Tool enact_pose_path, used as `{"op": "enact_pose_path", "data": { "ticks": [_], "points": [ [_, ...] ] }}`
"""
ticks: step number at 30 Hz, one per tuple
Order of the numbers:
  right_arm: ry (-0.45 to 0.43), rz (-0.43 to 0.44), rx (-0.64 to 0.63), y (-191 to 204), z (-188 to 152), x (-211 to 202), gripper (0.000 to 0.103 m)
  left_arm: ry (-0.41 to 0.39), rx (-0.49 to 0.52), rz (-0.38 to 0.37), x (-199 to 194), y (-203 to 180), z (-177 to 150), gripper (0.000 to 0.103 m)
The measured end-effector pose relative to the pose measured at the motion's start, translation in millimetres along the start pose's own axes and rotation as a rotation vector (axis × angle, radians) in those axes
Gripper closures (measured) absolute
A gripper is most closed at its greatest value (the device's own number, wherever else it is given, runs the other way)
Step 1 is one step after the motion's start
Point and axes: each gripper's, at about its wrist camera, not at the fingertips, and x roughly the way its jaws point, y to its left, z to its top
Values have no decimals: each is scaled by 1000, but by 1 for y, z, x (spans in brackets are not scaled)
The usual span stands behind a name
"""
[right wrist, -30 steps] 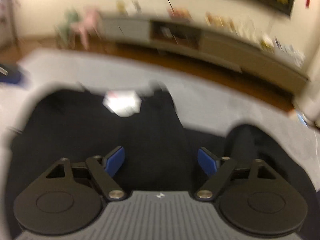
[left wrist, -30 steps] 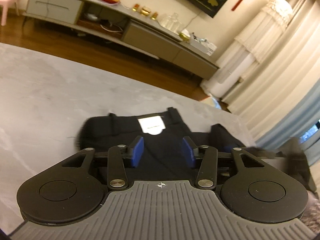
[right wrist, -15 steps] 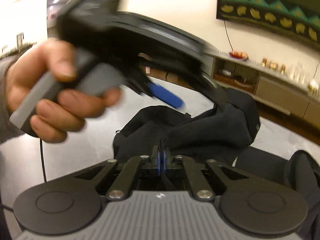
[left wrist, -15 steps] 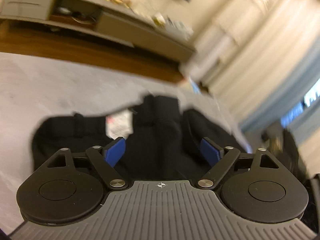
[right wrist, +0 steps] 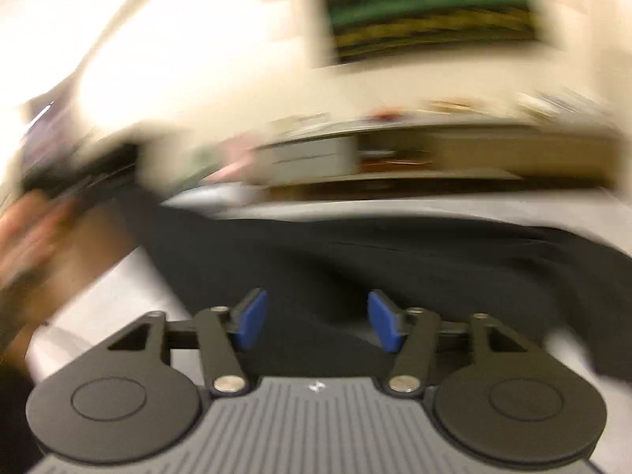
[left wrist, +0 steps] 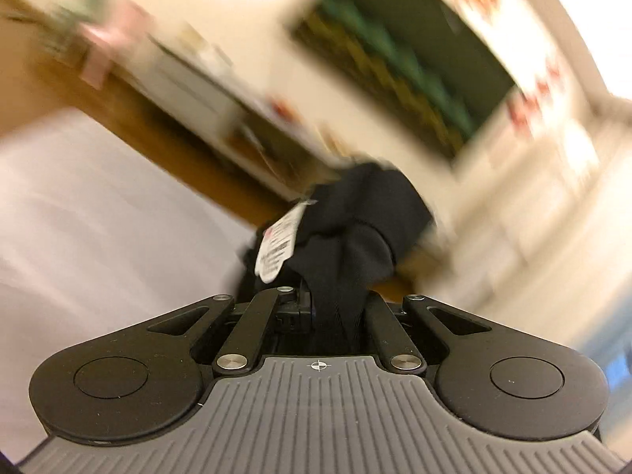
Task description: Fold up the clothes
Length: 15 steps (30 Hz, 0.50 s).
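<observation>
A black garment (left wrist: 355,221) with a white label (left wrist: 278,247) is bunched between the closed jaws of my left gripper (left wrist: 333,308) and lifted off the grey table (left wrist: 98,217). In the right wrist view the same black garment (right wrist: 395,260) stretches across the table (right wrist: 434,209), pulled up at the left toward the hand (right wrist: 35,237) holding the other gripper. My right gripper (right wrist: 314,318) is open just above the cloth, with its blue pads (right wrist: 249,318) apart and nothing between them. Both views are motion-blurred.
A long low cabinet (right wrist: 395,154) stands along the far wall across a wooden floor (left wrist: 158,134), with a dark picture (left wrist: 403,63) above it. Pale curtains (left wrist: 553,217) are at the right.
My left gripper has gone from open to shut on the garment and lifted it. My right gripper, shut on the cloth half a second ago, has opened and let go.
</observation>
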Motion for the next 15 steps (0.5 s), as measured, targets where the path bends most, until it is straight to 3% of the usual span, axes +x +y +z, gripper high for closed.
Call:
{"op": "enact_pose_path", "data": {
  "ticks": [3, 6, 9, 12, 13, 14, 15],
  "points": [
    [43, -209, 302, -83, -7, -1, 42, -38, -32, 61, -35, 32, 8, 103],
    [118, -339, 482, -129, -20, 19, 42, -57, -53, 77, -56, 51, 7, 103],
    [124, -306, 508, -139, -12, 27, 35, -75, -62, 64, -67, 59, 5, 103],
    [173, -352, 443, -143, 0, 51, 35, -87, -83, 56, -70, 70, 11, 103],
    [193, -365, 408, -141, 4, 63, 40, -90, -86, 56, -68, 75, 16, 103],
    [220, -378, 353, -137, 8, 70, 64, -99, -88, 60, -65, 76, 20, 103],
    [228, -388, 311, -131, 18, 76, 102, -110, -87, 65, -61, 77, 24, 103]
  ]
}}
